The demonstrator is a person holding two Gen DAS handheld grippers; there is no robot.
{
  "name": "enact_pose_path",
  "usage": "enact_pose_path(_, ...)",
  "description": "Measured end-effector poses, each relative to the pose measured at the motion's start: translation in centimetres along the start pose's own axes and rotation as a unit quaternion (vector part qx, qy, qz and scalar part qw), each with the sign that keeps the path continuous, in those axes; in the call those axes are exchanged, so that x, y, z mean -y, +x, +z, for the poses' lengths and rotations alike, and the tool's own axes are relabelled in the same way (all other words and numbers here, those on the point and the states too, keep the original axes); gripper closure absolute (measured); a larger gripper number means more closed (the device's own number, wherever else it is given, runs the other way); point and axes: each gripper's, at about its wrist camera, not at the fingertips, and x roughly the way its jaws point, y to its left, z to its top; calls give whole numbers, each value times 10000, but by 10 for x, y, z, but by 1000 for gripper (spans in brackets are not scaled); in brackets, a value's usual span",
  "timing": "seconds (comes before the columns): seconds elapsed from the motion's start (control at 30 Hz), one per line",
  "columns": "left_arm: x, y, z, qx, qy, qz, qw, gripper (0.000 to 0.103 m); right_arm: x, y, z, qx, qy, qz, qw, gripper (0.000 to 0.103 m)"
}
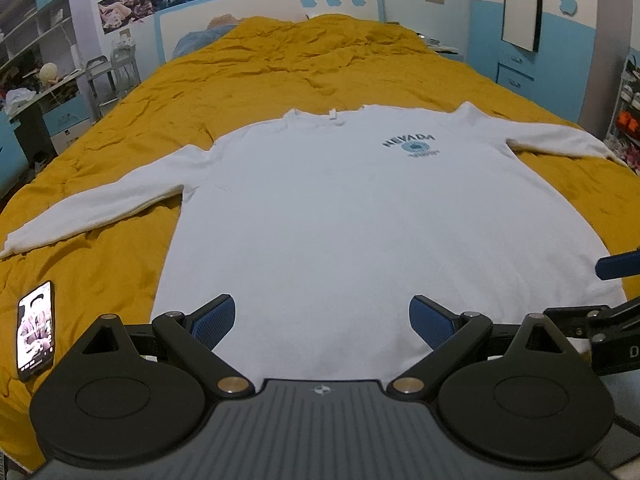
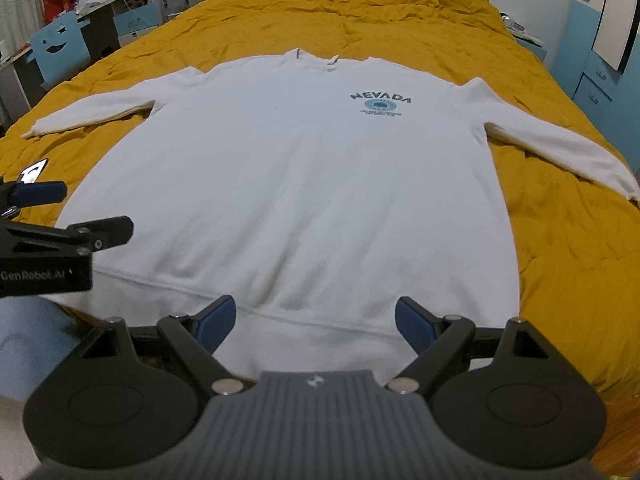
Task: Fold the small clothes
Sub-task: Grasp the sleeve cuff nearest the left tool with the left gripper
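Observation:
A white long-sleeved sweatshirt point(image 1: 340, 208) with a blue NEVADA print point(image 1: 412, 144) lies flat, front up, on a mustard-yellow bedcover point(image 1: 280, 76), both sleeves spread out sideways. My left gripper point(image 1: 322, 316) hovers open over the hem, nothing between its blue pads. In the right wrist view the same sweatshirt point(image 2: 304, 168) fills the middle, and my right gripper point(image 2: 316, 316) stands open just above the hem band. The left gripper point(image 2: 40, 216) pokes in at the left edge of that view; the right one point(image 1: 600, 300) shows at the right edge of the left wrist view.
A phone point(image 1: 36, 330) with a lit screen lies on the bedcover left of the hem. Behind the bed are a white and blue headboard point(image 1: 272, 4), a cluttered desk point(image 2: 92, 4) at left and blue cabinets point(image 1: 516, 68) at right.

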Motion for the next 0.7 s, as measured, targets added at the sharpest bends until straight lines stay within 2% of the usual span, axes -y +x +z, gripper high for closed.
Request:
enact_pose_path(0.17,-10,11,16,72,-71,142,9998,0,8,9,19,110,-73,-161,9998,20)
enact_pose_path(0.37,-36,28,41,185,-116,432,9988,0,18,25,53,642,-219,-301,9972,20)
enact_pose_path(0.53,-81,41,62,267,-691,368,9966,0,23,44,90,944,-305,-75,9950,20)
enact_pose_path(0.7,-148,56,76,67,-1409,519,9886,0,16,66,128,1202,-509,-253,9911,20)
